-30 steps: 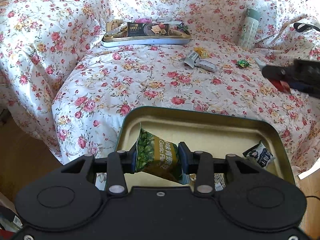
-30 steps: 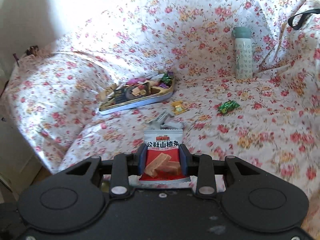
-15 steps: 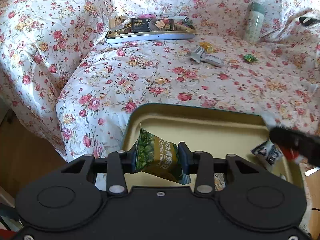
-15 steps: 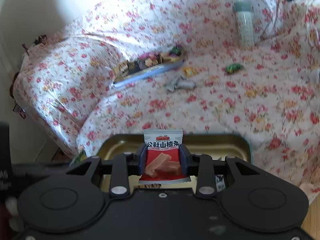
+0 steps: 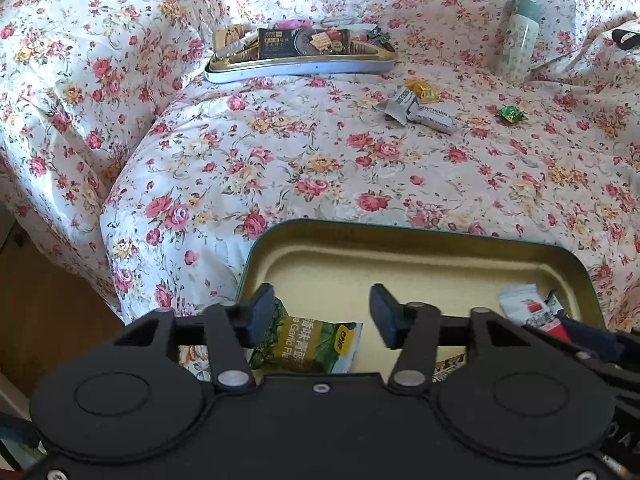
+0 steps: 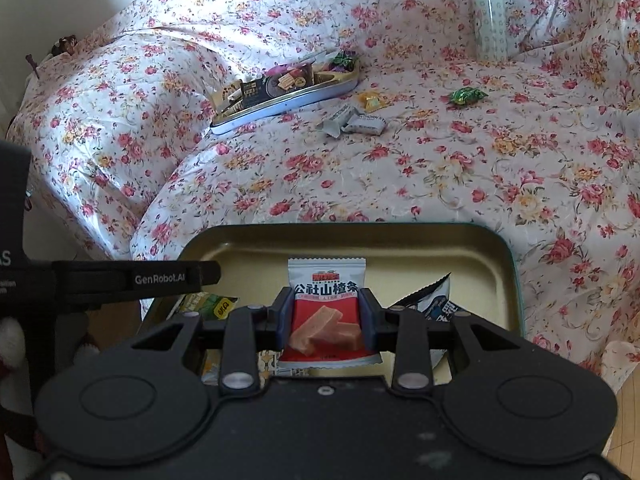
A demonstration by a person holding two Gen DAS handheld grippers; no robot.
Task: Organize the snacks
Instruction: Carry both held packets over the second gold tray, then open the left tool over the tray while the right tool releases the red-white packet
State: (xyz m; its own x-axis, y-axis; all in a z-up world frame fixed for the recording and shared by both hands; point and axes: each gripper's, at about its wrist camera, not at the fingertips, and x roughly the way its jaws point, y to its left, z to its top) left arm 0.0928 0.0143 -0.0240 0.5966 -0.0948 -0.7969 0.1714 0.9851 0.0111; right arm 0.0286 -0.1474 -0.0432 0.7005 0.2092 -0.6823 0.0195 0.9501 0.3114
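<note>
My left gripper [image 5: 322,312] hangs over the near gold tin [image 5: 420,240], its jaws opening. The green garlic-pea packet [image 5: 308,344] lies loose in the tin below, with neither pad pressing on it; it also shows in the right wrist view as the green packet [image 6: 214,306]. My right gripper [image 6: 325,312] is shut on a red-and-white hawthorn snack packet [image 6: 326,300] held over the same gold tin [image 6: 400,236]. That hawthorn packet [image 5: 524,308] enters the left wrist view at the right. A black-and-white packet [image 6: 436,300] lies in the tin.
On the floral bedspread behind, a second tin [image 5: 300,66] holds several snacks. Loose on the cover lie grey wrappers [image 5: 420,108], a yellow candy [image 5: 420,90] and a green candy [image 5: 511,114]. A pale green bottle [image 5: 518,38] stands at the back right. Wooden floor [image 5: 44,300] lies left.
My left jaws have spread and the green packet has dropped from them into the tin. My right gripper has come down over the tin with the hawthorn packet.
</note>
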